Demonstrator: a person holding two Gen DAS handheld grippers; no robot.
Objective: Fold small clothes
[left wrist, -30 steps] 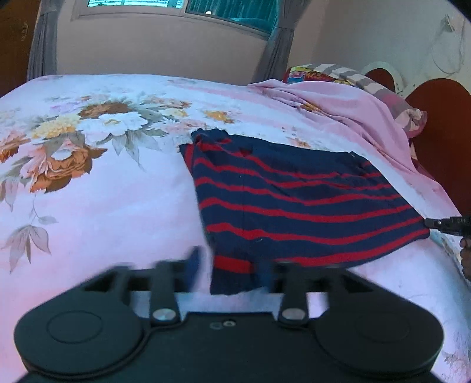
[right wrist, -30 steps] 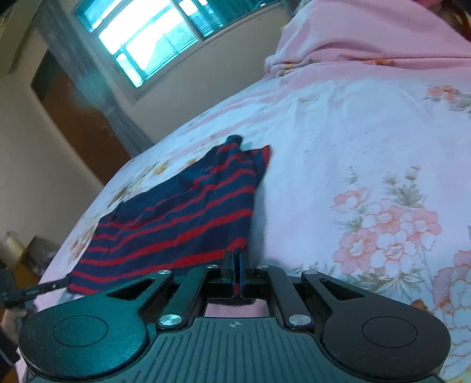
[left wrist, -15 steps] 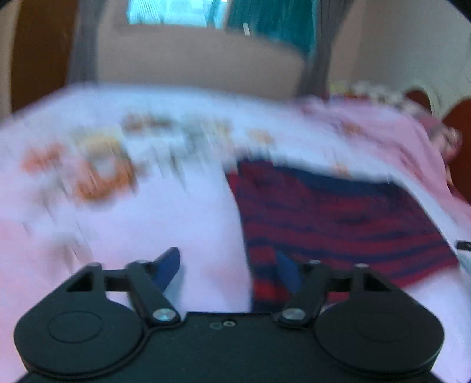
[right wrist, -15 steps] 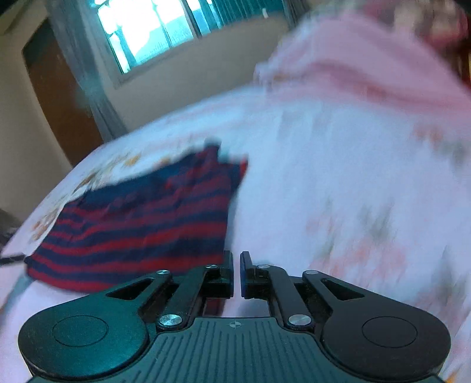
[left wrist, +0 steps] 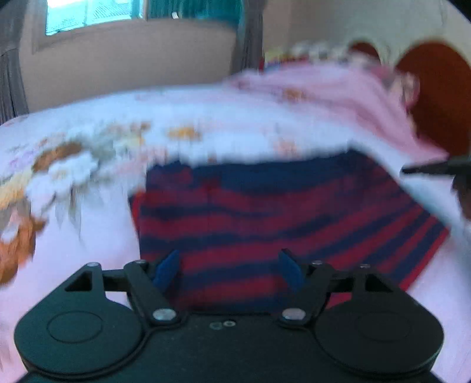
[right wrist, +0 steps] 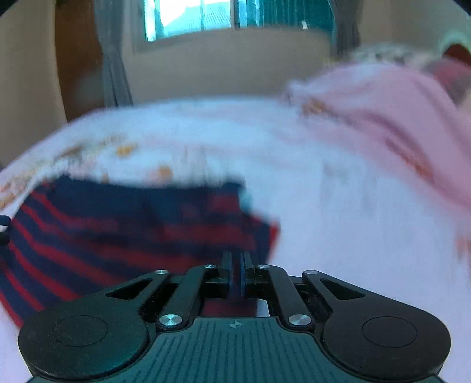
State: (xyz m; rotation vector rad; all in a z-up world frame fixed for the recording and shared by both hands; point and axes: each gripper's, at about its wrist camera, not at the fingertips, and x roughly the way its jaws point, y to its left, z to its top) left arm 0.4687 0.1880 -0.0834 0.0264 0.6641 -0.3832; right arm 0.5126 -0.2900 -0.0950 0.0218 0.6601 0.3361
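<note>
- Striped garment (left wrist: 279, 212): navy with red bands, spread flat on the bedsheet (left wrist: 88, 235); its outline is smeared by blur in both views.
- Left gripper (left wrist: 228, 266): blue-padded fingers (left wrist: 166, 269) spread wide and opening further. The near edge of the striped garment lies beyond and below them, filling the gap as seen from the left wrist; the pads press on nothing.
- Right gripper (right wrist: 237, 271): jaws pressed together, only a thin slit between the pads. It sits at the near right corner of the striped garment (right wrist: 132, 229), with red cloth showing just under the linkage; blur hides whether fabric is pinched in the slit.
- In the left wrist view a dark gripper tip (left wrist: 432, 168) enters from the right edge, just beyond the garment's far right corner, with part of a hand (left wrist: 463, 197) below it.
- Bedsheet: pale pink with a floral print at the left.
- Pink blanket (left wrist: 338, 97): heaped at the far right of the bed, apart from the garment.
- Headboard (left wrist: 441, 97): reddish-brown, far right.
- Window (right wrist: 212, 14): on the far wall, with grey curtains (right wrist: 113, 59) beside it.
</note>
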